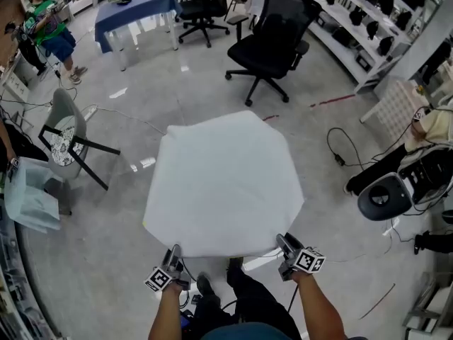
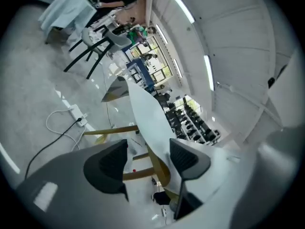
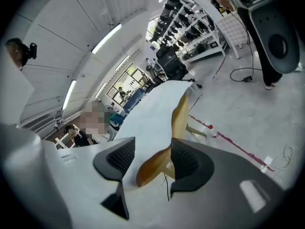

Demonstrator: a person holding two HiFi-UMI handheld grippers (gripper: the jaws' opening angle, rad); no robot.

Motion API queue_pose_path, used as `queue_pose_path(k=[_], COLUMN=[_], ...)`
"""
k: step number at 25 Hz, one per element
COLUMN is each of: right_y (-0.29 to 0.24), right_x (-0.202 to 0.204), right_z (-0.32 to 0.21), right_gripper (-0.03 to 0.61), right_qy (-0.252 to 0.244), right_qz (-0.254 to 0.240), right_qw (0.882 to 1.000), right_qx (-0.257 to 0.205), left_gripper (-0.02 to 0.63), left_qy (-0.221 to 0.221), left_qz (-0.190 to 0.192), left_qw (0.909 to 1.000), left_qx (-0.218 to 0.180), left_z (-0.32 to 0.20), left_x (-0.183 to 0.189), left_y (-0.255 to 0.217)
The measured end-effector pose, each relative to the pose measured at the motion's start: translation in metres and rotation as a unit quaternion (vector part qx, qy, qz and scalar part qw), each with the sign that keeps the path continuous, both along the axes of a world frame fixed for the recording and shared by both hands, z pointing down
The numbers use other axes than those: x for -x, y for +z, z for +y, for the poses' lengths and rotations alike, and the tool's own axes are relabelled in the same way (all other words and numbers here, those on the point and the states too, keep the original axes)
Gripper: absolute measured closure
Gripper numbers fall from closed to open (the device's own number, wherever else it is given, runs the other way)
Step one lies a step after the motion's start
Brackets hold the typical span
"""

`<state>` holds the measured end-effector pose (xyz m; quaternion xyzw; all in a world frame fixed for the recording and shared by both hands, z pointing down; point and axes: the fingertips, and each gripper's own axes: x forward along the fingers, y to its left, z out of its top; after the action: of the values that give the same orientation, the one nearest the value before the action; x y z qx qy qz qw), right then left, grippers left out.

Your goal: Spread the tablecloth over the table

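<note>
The white tablecloth [image 1: 223, 179] lies draped over the table, hiding its top; its near edge hangs just in front of me. My left gripper [image 1: 174, 255] is at the near left corner and my right gripper [image 1: 286, 245] at the near right corner. In the left gripper view the left gripper [image 2: 147, 161] stands open, with the cloth's edge [image 2: 145, 111] and a wooden table leg [image 2: 159, 168] beyond the gap, and its pads press on nothing. In the right gripper view the right gripper [image 3: 150, 160] is also open, facing the cloth [image 3: 147, 113] and the wooden table edge [image 3: 178, 111].
A black office chair [image 1: 272, 44] stands beyond the table. A grey chair [image 1: 67, 129] is on the left, a blue-covered table [image 1: 134, 9] at the far left with a person [image 1: 49, 30] near it. Cables [image 1: 340, 154] and a black-and-white machine [image 1: 386, 197] lie to the right, shelves [image 1: 368, 20] behind.
</note>
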<state>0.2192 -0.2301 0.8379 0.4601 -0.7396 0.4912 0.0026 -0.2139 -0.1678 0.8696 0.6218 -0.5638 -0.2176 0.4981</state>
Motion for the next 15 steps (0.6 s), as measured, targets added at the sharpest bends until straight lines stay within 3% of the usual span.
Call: queue_pose_path(k=[1, 2, 5, 8, 15], right_y=[0.004, 0.007, 0.002, -0.018, -0.091], right_x=[0.005, 0.011, 0.032, 0.048, 0.066], right_z=[0.009, 0.018, 0.039, 0.048, 0.059], right_gripper=[0.359, 0.358, 0.360, 0.365, 0.380], right_qy=[-0.004, -0.015, -0.056, -0.079, -0.147], right_qz=[-0.004, -0.005, 0.010, 0.031, 0.083], right_qw=[1.000, 1.000, 0.998, 0.996, 0.979], right_qx=[0.006, 0.011, -0.001, -0.026, -0.111], left_gripper=[0.344, 0.357, 0.495, 0.527, 0.523], left_qy=[0.001, 0.017, 0.082, 0.100, 0.129], left_qz=[0.008, 0.006, -0.042, -0.070, -0.111], left_qw=[0.9999, 0.9996, 0.9948, 0.9903, 0.9750], left_qx=[-0.010, -0.022, -0.044, -0.066, -0.143], left_z=[0.002, 0.003, 0.005, 0.003, -0.008], left_x=[-0.005, -0.013, -0.036, -0.034, -0.034], left_y=[-0.002, -0.006, -0.020, -0.041, -0.122])
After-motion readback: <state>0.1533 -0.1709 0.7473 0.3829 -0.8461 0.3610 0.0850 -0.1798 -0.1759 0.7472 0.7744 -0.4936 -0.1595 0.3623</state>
